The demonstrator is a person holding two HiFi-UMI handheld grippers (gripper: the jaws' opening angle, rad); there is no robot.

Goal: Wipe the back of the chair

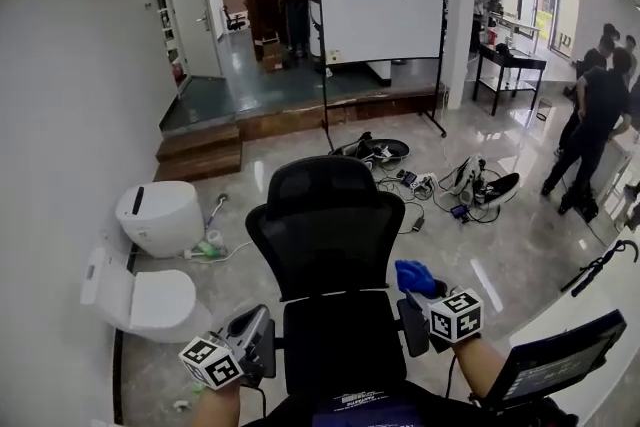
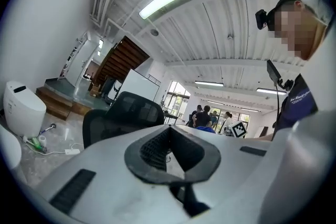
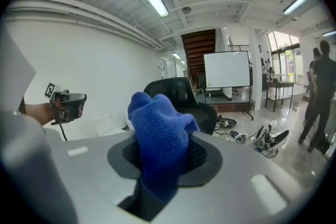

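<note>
Chair back [image 1: 325, 225] hidden below; right hand-held gripper [image 3: 164, 162] clamps cloth [image 3: 157, 131], left hand-held gripper [image 2: 168, 147] closed.

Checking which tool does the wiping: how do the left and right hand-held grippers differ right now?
The right hand-held gripper is clamped on a crumpled blue cloth; the left hand-held gripper holds nothing, jaws together. The right sits by the black mesh office chair's right side, the left by its left. Both are low behind its back.
</note>
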